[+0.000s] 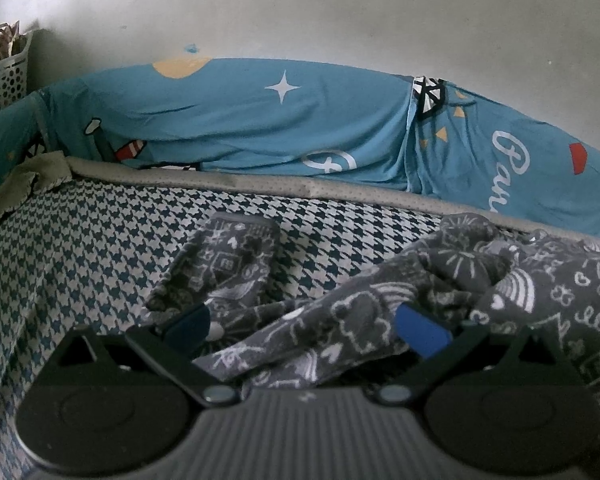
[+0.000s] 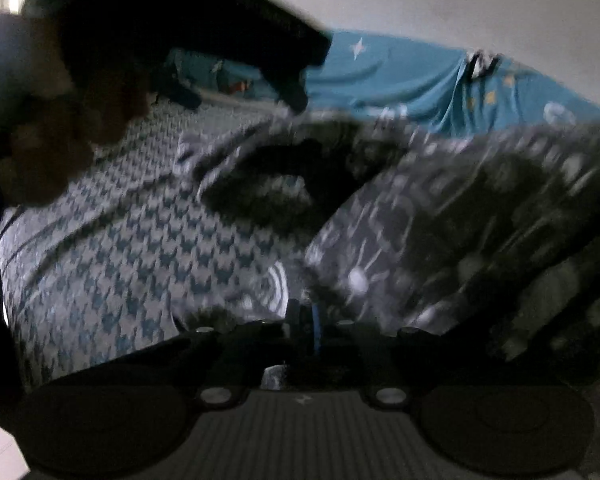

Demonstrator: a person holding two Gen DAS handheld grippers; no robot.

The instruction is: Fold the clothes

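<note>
You have barely begun: the grey printed garment (image 1: 340, 320) lies crumpled on the checked bed cover (image 1: 80, 248) at five o'clock, your left gripper (image 1: 306, 326) gaping around a fold, your right gripper (image 2: 304, 320) pinched shut on its edge.

Garment (image 1: 340, 312) on the bedsheet (image 1: 80, 248), pillow (image 1: 260, 120) behind, basket (image 1: 4, 76) far left
</note>
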